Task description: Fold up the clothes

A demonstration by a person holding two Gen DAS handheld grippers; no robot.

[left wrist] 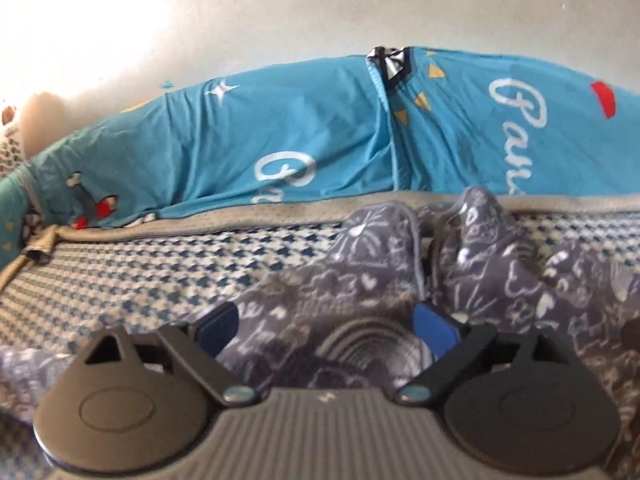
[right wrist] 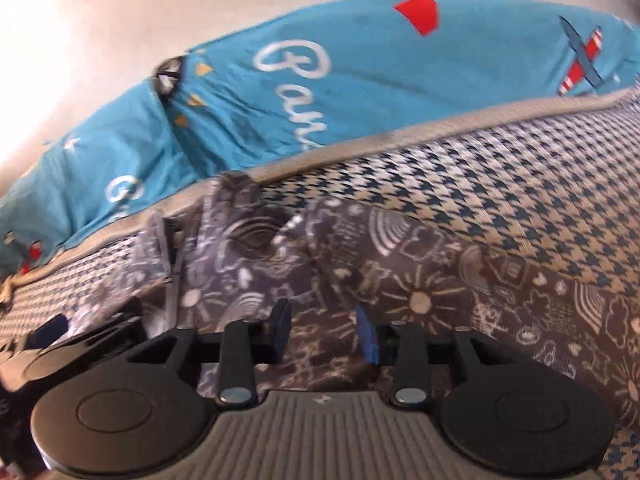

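A grey garment printed with white doodles (left wrist: 360,280) lies crumpled on a blue-and-cream houndstooth mat (left wrist: 120,276). My left gripper (left wrist: 326,332) hovers low over it, open wide, with the cloth showing between its blue pads (left wrist: 436,332). In the right wrist view the same garment (right wrist: 420,280) spreads flatter toward the right. My right gripper (right wrist: 325,332) is just above it, jaws open by a narrower gap, nothing pinched between the blue pads (right wrist: 368,338). The left gripper's finger (right wrist: 52,332) shows at the left edge of that view.
Bright blue bedding (left wrist: 280,128) with white script and red shapes is heaped along the white wall (left wrist: 320,0) behind the mat. The mat's grey border (left wrist: 280,212) runs in front of it. Bare houndstooth mat (right wrist: 540,184) stretches to the right.
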